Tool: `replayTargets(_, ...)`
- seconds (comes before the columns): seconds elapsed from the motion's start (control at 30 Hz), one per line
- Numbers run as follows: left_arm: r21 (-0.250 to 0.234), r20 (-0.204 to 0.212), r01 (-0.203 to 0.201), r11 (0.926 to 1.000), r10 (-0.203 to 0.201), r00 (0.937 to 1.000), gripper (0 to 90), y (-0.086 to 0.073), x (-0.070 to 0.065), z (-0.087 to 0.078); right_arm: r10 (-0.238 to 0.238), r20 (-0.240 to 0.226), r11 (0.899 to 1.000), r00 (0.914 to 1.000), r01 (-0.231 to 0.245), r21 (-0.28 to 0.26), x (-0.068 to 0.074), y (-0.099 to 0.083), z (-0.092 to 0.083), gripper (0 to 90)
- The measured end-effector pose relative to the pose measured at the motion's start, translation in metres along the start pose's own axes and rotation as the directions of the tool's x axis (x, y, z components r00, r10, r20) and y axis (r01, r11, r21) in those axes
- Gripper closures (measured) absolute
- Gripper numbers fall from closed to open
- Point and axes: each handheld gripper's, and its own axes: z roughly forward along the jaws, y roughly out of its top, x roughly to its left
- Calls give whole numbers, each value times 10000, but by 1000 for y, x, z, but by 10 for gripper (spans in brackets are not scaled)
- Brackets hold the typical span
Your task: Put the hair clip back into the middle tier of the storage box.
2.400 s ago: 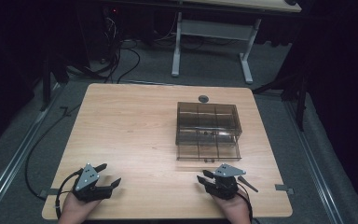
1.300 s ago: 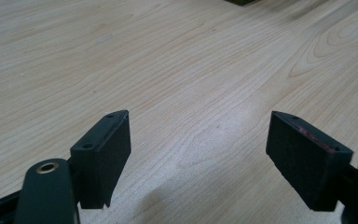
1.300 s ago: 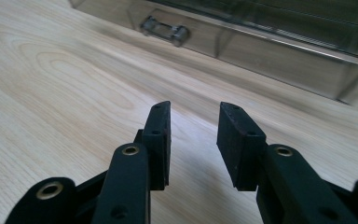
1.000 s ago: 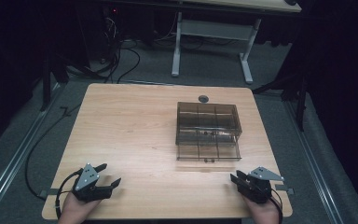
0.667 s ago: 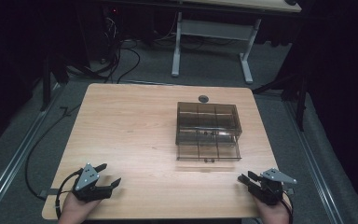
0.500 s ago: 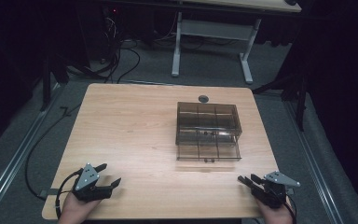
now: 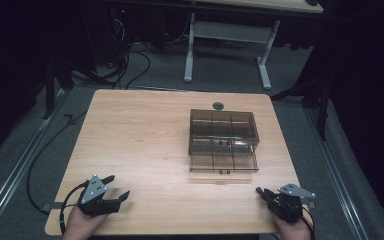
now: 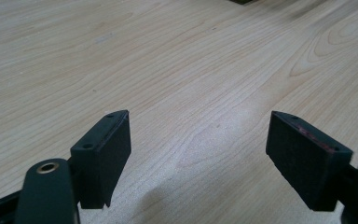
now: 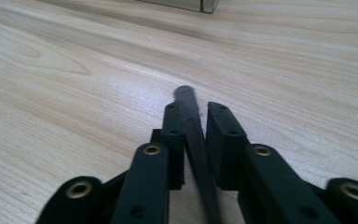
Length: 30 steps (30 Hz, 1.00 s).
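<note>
My left gripper (image 7: 120, 186) rests near the table's front left corner, and in the left gripper view (image 8: 198, 126) its jaws stand wide open over bare wood. My right gripper (image 7: 261, 192) lies at the front right corner. In the right gripper view (image 9: 196, 109) it is shut on a slim dark rod (image 9: 189, 116), whose rounded tip pokes out past the jaws, low over the tabletop. A smoky see-through drawer box (image 7: 222, 140) stands right of the table's middle, its lower drawer pulled out a little toward me.
A small dark round disc (image 7: 218, 105) sits in the wooden table (image 7: 140, 135) behind the box. Cables (image 7: 40, 165) trail off the left edge. A second desk frame (image 7: 227, 47) stands on the floor beyond.
My right gripper has moved from the front middle, below the box, out to the front right corner. The left gripper has stayed put.
</note>
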Motion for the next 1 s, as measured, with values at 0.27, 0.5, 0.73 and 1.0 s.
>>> replayTargets(0.27, 17, 16, 15, 10000, -15, 10000, 225, 0, 0, 0, -48, -4, 10000, 10000, 48, 1, 0, 1, 1, 816)
replayTargets(0.5, 21, 4, 13, 10000, -13, 10000, 226, 0, 0, 0, 24, -46, 10000, 10000, -24, -45, -1, 0, 1, 813)
replayTargets(0.73, 23, -34, 21, 10000, -21, 10000, 226, 0, 0, 0, 90, -117, 9999, 9999, -91, -116, -2, 0, 2, 806)
replayTargets(1.0, 18, -71, 62, 10000, -62, 10000, 226, 0, 0, 0, -96, -24, 9998, 10000, 96, -155, -1, 2, 1, 817)
